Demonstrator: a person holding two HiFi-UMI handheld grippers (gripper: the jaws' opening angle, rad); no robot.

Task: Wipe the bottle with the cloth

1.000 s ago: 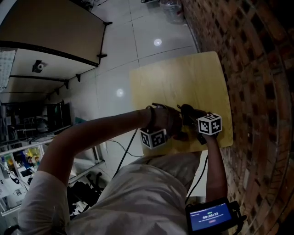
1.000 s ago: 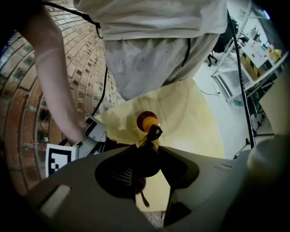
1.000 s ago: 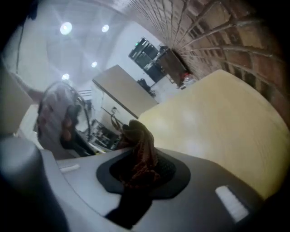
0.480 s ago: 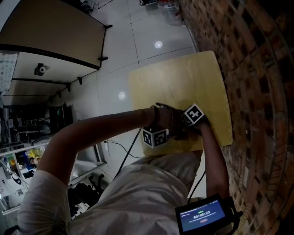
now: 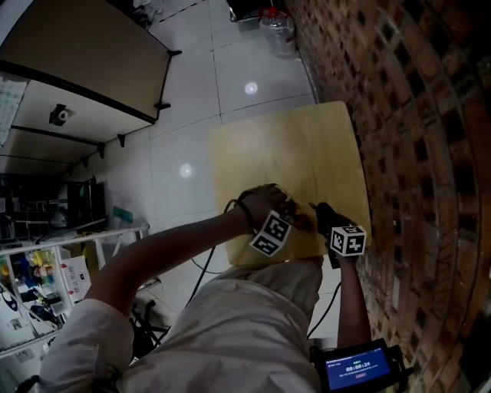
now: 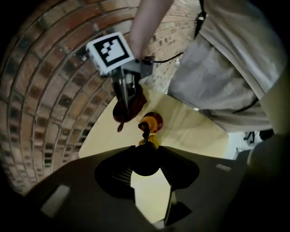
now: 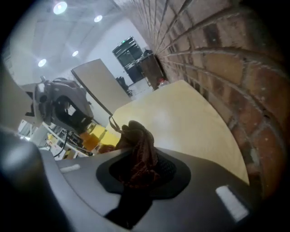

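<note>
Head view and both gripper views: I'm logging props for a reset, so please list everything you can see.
bottle: one, yellow with a red part and a dark top, over the table, between the left gripper's jaws
cloth: one, dark red, bunched in the right gripper's jaws
table: one, pale yellow wood, against the brick wall
brick wall: one, red-brown, right of the table
second table: one, brown, across the tiled floor
water jug: one, clear, on the floor by the wall
screen device: one, black with a blue display, at the bottom edge of the head view
left gripper: one, dark, shut on the bottle
right gripper: one, dark, shut on the cloth
</note>
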